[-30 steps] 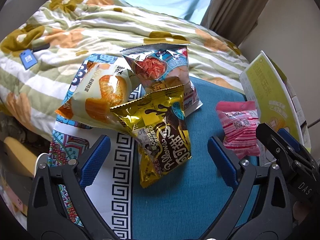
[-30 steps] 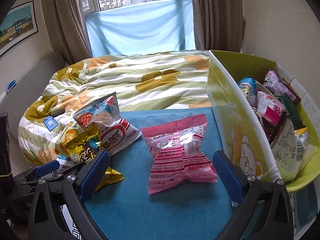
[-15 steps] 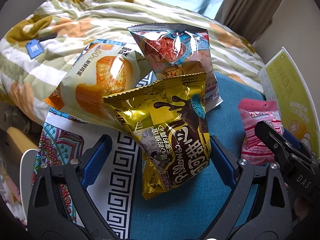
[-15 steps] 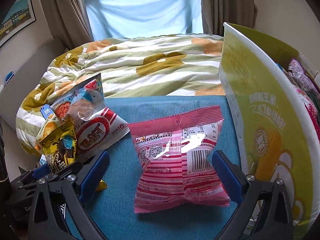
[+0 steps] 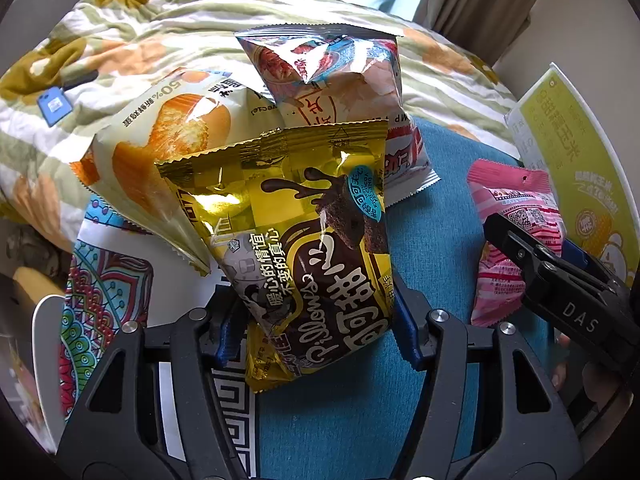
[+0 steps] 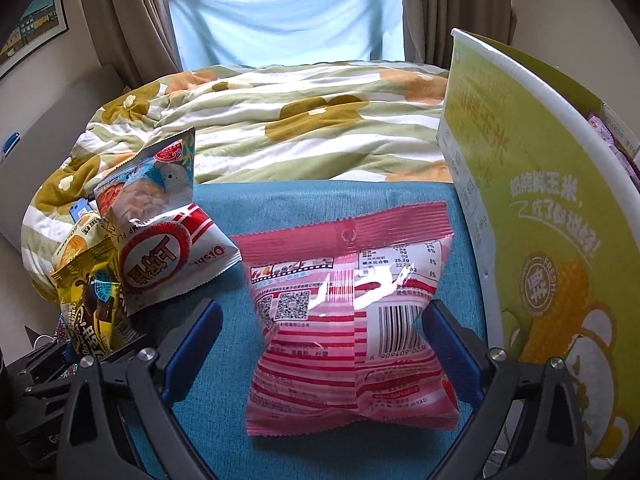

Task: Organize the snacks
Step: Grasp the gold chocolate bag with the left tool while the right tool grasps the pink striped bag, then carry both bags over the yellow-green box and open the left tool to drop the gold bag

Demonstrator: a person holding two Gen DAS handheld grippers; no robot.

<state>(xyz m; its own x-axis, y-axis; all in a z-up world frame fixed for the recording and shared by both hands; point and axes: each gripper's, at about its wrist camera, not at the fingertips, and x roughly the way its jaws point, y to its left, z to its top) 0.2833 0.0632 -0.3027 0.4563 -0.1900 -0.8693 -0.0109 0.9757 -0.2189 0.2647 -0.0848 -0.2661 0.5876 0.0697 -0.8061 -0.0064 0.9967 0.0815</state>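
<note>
A gold chocolate snack bag [image 5: 304, 248] lies on the teal cloth [image 5: 432, 232], and my left gripper [image 5: 316, 312] has its jaws closing on the bag's lower part, both blue pads against its sides. Behind it lie a cream bag with an orange bun picture [image 5: 168, 140] and a red, white and blue crisp bag [image 5: 332, 88]. My right gripper [image 6: 322, 312] straddles a pink striped bag [image 6: 352, 340]. Its jaws are closing with the bag between them. The left pad stands clear of the bag.
A tall yellow-green cardboard box [image 6: 540, 220] with snacks inside stands close on the right of the pink bag. A flowered quilt [image 6: 300, 128] lies behind the teal cloth. A patterned cloth [image 5: 104, 280] hangs at the left edge.
The left jaws have closed in from wide open onto the gold bag. Both grippers have sunk closer to the cloth, the right one nearer the pink bag with its jaws slightly narrower.
</note>
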